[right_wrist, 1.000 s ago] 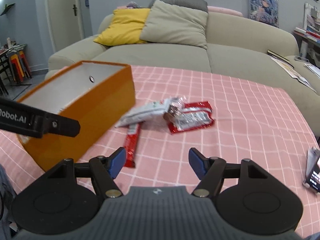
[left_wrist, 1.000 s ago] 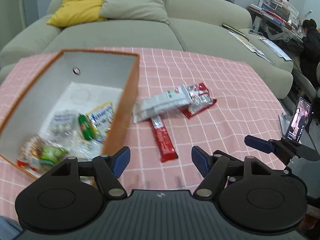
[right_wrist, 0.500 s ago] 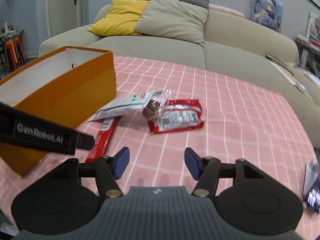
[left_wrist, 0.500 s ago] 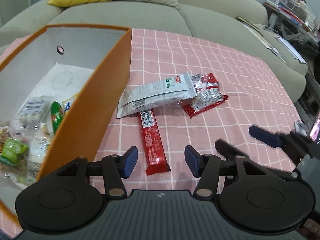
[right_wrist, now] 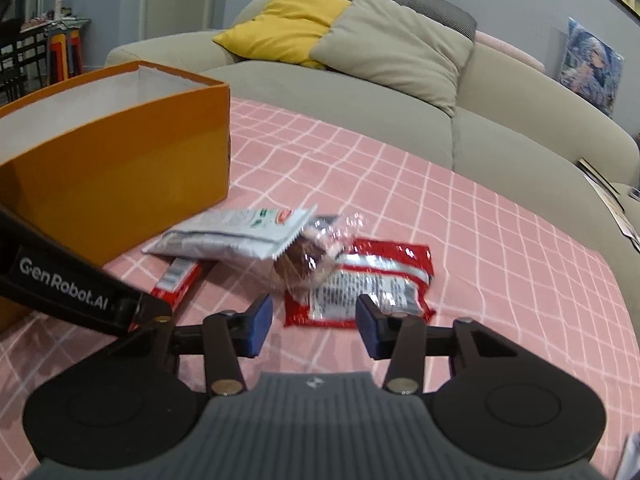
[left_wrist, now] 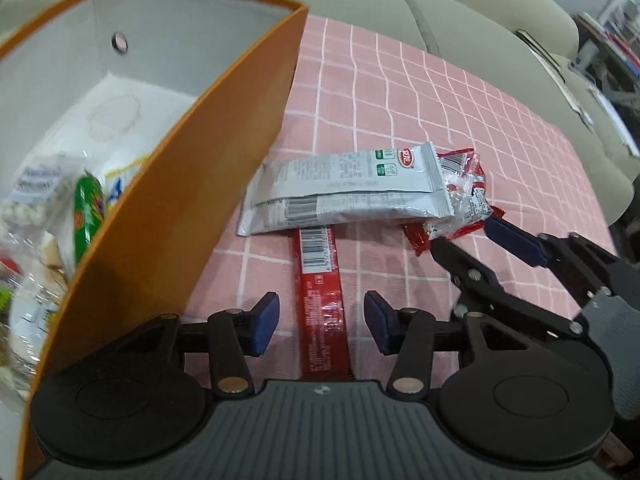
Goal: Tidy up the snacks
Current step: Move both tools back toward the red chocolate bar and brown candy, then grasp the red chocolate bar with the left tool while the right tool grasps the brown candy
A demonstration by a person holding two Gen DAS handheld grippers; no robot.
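A long red snack bar lies on the pink checked cloth, and my left gripper is open with one finger on each side of its near end. A silver packet lies across the bar's far end. A red-and-silver packet and a clear-wrapped brown snack lie beside it. My right gripper is open and empty just in front of the red-and-silver packet; it also shows in the left wrist view. The orange box at the left holds several snacks.
The pink checked cloth covers the table. A beige sofa with a yellow cushion and a grey cushion stands behind it. The left gripper's arm crosses the lower left of the right wrist view.
Both grippers have moved forward and down toward the snacks. The left now straddles the red bar's near end. The right has come close to the red-and-silver packet.
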